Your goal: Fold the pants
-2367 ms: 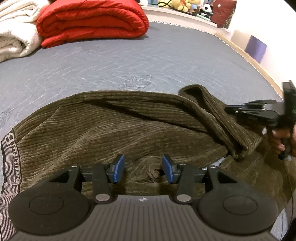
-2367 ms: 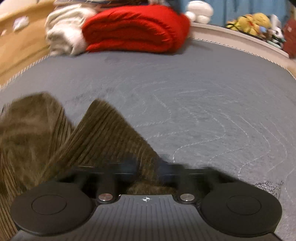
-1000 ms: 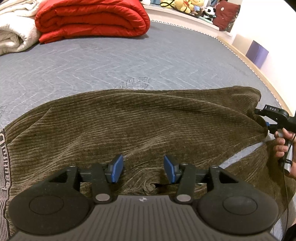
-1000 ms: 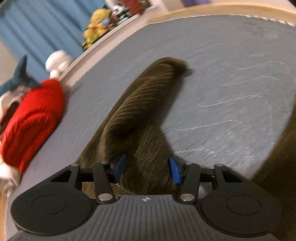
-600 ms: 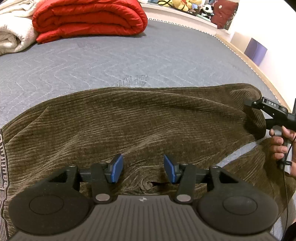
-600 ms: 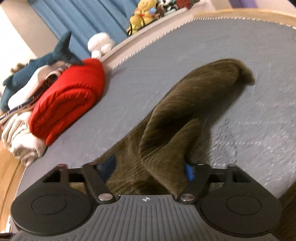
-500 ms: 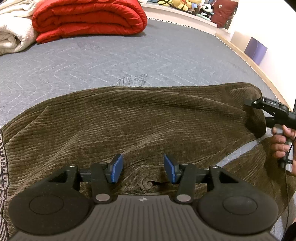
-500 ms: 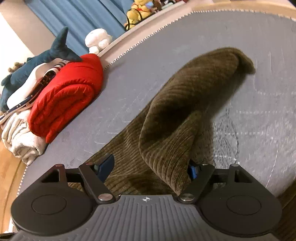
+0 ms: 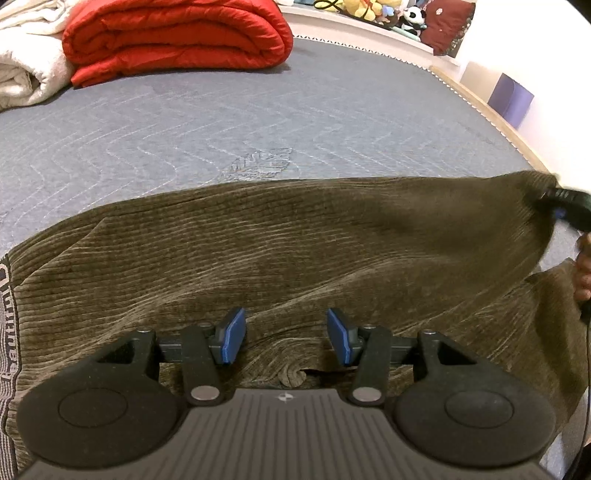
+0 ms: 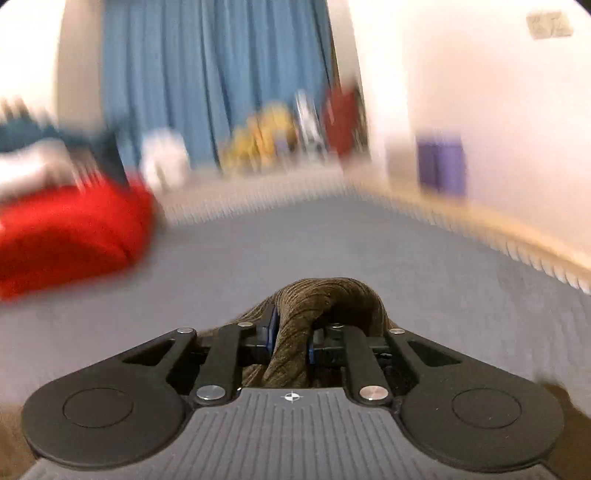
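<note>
While the right claw [image 10: 290,341] grips a bunched leg end of the pants [image 9: 295,243] spread across the bed [image 9: 258,118] and the left claw [image 9: 286,334] hovers open over their near edge, the leg-alignment step appears in hand, and next calls for laying that end flat.

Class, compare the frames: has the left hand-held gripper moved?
No. The left hand-held gripper hangs open over the same fabric swirl of the pants, red quilt unchanged beyond.

Your left wrist view looks low and close across the pants [image 9: 295,236], the red duvet [image 9: 173,37] at 11 o'clock. Your right wrist view, blurred, skims the bed [image 10: 332,243]; both share the duvet [image 10: 66,236] and pants [image 10: 317,299].
</note>
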`<state>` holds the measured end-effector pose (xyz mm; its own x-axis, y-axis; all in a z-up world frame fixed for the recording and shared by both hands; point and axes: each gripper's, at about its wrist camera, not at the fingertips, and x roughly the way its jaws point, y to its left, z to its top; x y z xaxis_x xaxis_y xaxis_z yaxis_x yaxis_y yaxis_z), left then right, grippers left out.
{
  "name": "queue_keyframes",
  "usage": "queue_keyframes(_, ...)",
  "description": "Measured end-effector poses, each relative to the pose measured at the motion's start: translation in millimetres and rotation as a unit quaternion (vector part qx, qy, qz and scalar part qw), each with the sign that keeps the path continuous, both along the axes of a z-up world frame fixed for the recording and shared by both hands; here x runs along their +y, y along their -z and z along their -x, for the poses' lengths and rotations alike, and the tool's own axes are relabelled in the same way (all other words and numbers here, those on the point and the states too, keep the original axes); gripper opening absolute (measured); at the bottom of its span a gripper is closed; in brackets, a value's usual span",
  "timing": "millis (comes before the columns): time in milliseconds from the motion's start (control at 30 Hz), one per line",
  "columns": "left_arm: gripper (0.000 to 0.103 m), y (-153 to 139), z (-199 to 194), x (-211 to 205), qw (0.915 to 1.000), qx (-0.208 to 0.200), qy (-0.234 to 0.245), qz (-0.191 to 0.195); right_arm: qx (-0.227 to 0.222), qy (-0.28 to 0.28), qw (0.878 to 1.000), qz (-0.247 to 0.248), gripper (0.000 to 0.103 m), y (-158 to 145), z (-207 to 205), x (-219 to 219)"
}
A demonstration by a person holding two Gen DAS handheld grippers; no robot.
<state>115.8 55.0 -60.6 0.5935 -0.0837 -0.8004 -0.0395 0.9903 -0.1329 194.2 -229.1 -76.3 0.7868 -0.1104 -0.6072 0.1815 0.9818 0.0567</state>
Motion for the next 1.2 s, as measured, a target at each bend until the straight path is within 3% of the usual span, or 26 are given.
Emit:
queue_keyframes(33, 0.054, 0, 0, 0, 1.0000, 0.000, 0.000, 0.000, 0.029, 0.017, 0.998, -0.046, 0.032, 11, -3, -14)
queue_keyframes(100, 0.054, 0, 0, 2, 1.0000, 0.000, -0.003, 0.001, 0.043, 0.060, 0.989, -0.130, 0.037, 22, -5, -39)
queue_keyframes(133, 0.054, 0, 1, 3, 1.0000, 0.000, -0.004, 0.001, 0.033, 0.085, 0.981, -0.172, 0.045, 23, -3, -56)
queue_keyframes(200, 0.055, 0, 0, 5, 1.0000, 0.000, -0.006, 0.002, -0.001, 0.106, 0.970, -0.221, 0.047, 20, 2, -76)
queue_keyframes(333, 0.055, -1, -1, 6, 1.0000, -0.001, -0.002, 0.004, -0.065, 0.121, 0.975, -0.175, 0.051, -1, 6, -73)
queue_keyframes(400, 0.055, -1, 0, 6, 1.0000, -0.002, 0.000, 0.004, -0.086, 0.090, 0.976, -0.176, 0.052, -7, 8, -70)
queue_keyframes(467, 0.055, -2, -1, 6, 1.0000, -0.002, 0.000, 0.004, -0.138, 0.056, 0.971, -0.187, 0.051, -15, 11, -71)
queue_keyframes(567, 0.055, -1, -1, 5, 1.0000, -0.002, 0.000, 0.004, -0.199, 0.072, 0.955, -0.209, 0.053, -29, 21, -82)
queue_keyframes(600, 0.055, -1, -1, 4, 1.0000, -0.002, 0.000, 0.003, -0.196, 0.098, 0.950, -0.224, 0.056, -27, 21, -88)
queue_keyframes(667, 0.055, 0, -1, 3, 1.0000, -0.001, 0.000, 0.002, -0.144, 0.173, 0.940, -0.255, 0.056, -10, 22, -101)
queue_keyframes(767, 0.055, 0, -3, 2, 1.0000, 0.001, -0.001, 0.001, -0.051, 0.271, 0.906, -0.322, 0.055, 26, 29, -109)
queue_keyframes(800, 0.055, 1, -3, 2, 1.0000, 0.001, -0.001, 0.001, -0.036, 0.296, 0.897, -0.326, 0.054, 34, 33, -105)
queue_keyframes(900, 0.055, 2, -4, 0, 1.0000, 0.002, 0.001, 0.000, -0.007, 0.345, 0.886, -0.309, 0.054, 47, 43, -86)
queue_keyframes(967, 0.055, 3, -5, 0, 1.0000, 0.003, 0.003, 0.000, -0.001, 0.341, 0.889, -0.307, 0.055, 53, 43, -73)
queue_keyframes(1100, 0.055, 5, -6, -1, 1.0000, 0.005, 0.002, -0.001, 0.019, 0.271, 0.907, -0.323, 0.066, 74, 20, -78)
queue_keyframes(1167, 0.055, 6, -6, -2, 1.0000, 0.006, 0.004, -0.002, 0.018, 0.246, 0.931, -0.269, 0.063, 81, 1, -76)
queue_keyframes(1200, 0.055, 6, -6, -3, 1.0000, 0.006, 0.005, -0.002, 0.014, 0.240, 0.943, -0.229, 0.053, 72, -2, -77)
